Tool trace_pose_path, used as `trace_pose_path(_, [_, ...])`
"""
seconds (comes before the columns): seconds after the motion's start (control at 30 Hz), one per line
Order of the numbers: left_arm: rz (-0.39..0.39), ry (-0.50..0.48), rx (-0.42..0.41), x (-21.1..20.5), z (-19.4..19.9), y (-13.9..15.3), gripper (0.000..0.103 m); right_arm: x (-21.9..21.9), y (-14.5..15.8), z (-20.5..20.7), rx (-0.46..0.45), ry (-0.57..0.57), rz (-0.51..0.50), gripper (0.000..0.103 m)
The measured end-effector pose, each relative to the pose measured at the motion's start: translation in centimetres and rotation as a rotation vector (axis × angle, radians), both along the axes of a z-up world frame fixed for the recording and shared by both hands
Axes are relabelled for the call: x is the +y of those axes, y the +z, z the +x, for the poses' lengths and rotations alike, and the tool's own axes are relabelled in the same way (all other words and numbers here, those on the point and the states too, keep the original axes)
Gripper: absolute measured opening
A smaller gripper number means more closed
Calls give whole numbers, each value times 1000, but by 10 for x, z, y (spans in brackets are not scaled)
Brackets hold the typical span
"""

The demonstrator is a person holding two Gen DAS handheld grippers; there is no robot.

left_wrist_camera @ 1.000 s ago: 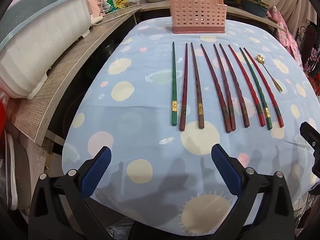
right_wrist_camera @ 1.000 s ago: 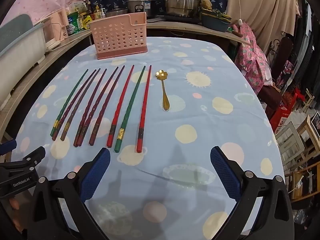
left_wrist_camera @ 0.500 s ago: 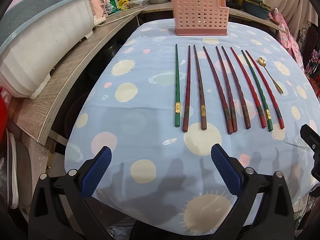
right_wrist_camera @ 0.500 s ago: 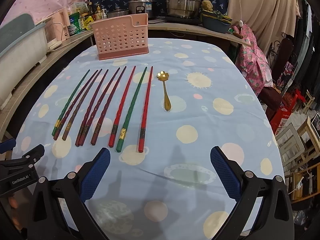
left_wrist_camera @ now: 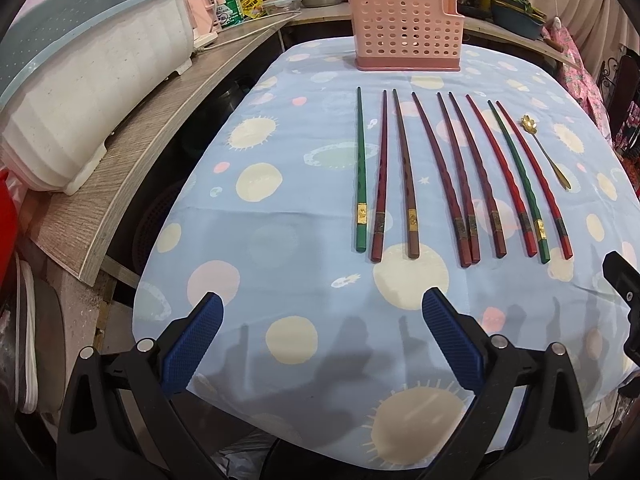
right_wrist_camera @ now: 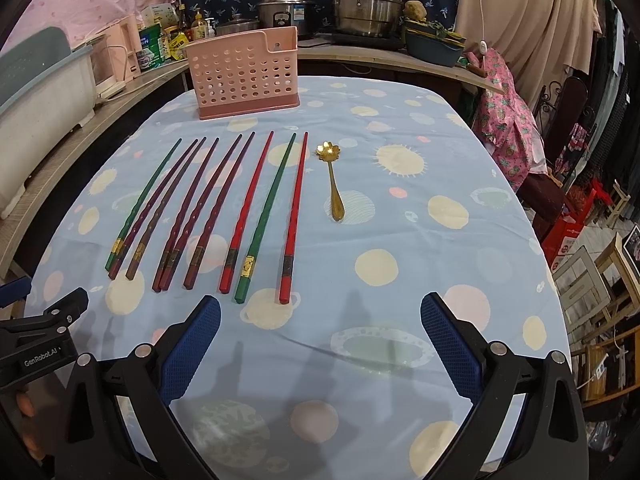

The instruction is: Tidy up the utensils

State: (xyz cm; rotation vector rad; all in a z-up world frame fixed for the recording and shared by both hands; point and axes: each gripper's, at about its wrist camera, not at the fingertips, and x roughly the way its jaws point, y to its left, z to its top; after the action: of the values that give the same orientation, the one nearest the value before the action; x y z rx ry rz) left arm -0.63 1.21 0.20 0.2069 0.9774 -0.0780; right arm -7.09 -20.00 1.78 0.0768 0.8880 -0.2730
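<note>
Several chopsticks (left_wrist_camera: 444,176) (right_wrist_camera: 224,208) in green, red and dark brown lie side by side on the blue spotted tablecloth (left_wrist_camera: 280,240). Right of them rests a gold spoon (right_wrist_camera: 334,182) (left_wrist_camera: 546,150) with a flower-shaped bowl. A pink perforated utensil basket (left_wrist_camera: 406,30) (right_wrist_camera: 246,74) stands upright behind the row, at the far end of the table. My left gripper (left_wrist_camera: 322,312) hovers open near the front edge, short of the chopstick ends. My right gripper (right_wrist_camera: 320,314) is open too, just in front of the red and green chopsticks. Neither holds anything.
A white dish tub (left_wrist_camera: 92,76) sits on a wooden counter (left_wrist_camera: 132,152) along the left. Pots (right_wrist_camera: 366,4), bottles and a dark basin (right_wrist_camera: 434,50) crowd the back counter. Chairs and crates (right_wrist_camera: 592,280) stand off the table's right side.
Both grippers have edged forward over the table, so the chopsticks and basket sit slightly closer and lower in view. The jaws stay open; nothing on the table has moved.
</note>
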Motion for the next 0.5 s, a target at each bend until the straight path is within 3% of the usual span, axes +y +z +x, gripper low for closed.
trace_pose_path(0.5, [-7, 6, 0, 2, 0, 0, 95, 2, 0, 0, -2, 0, 2, 96])
